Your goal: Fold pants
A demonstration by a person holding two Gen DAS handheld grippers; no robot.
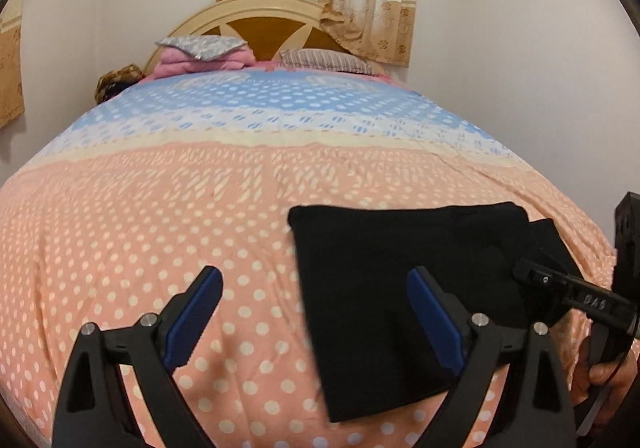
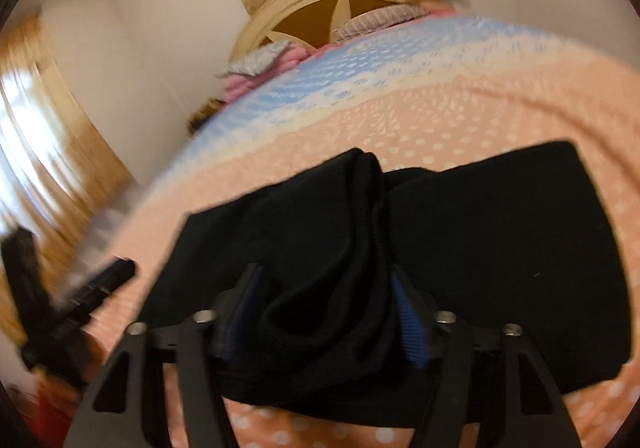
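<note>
A: Two risks from here, and both sit with your right gripper [image 2: 326, 312]. Its jaws stand partway in, with a bunched ridge of the pants [image 2: 500, 232] rising between the blue pads [image 2: 412, 332]. I cannot tell from this blurred view whether the pads actually press the cloth.

B: So what goes wrong?

A: If they do bite and you pull away, I'd expect the top layer to drag with you and the fold to open. If they don't bite, that ridge may simply stay as a lump.

B: And my left?

A: Your left gripper [image 1: 316, 322] is spread wide and empty. One finger is over the spread [image 1: 160, 208] just beside the pants' near left corner, the other finger over the pants themselves. Nothing lies between its pads but air and bed.

B: Where do the pants sit?

A: Folded into a dark, roughly square stack on the pink part of the spread, near the bed's foot. The headboard [image 1: 256, 18] is well beyond them. One flap pokes out at the stack's far right side, past the right gripper's tip, so the edges are not square yet.

B: Anything else?

A: The spread is soft. Press down on the stack to flatten it and it could shift or wrinkle underneath.
</note>
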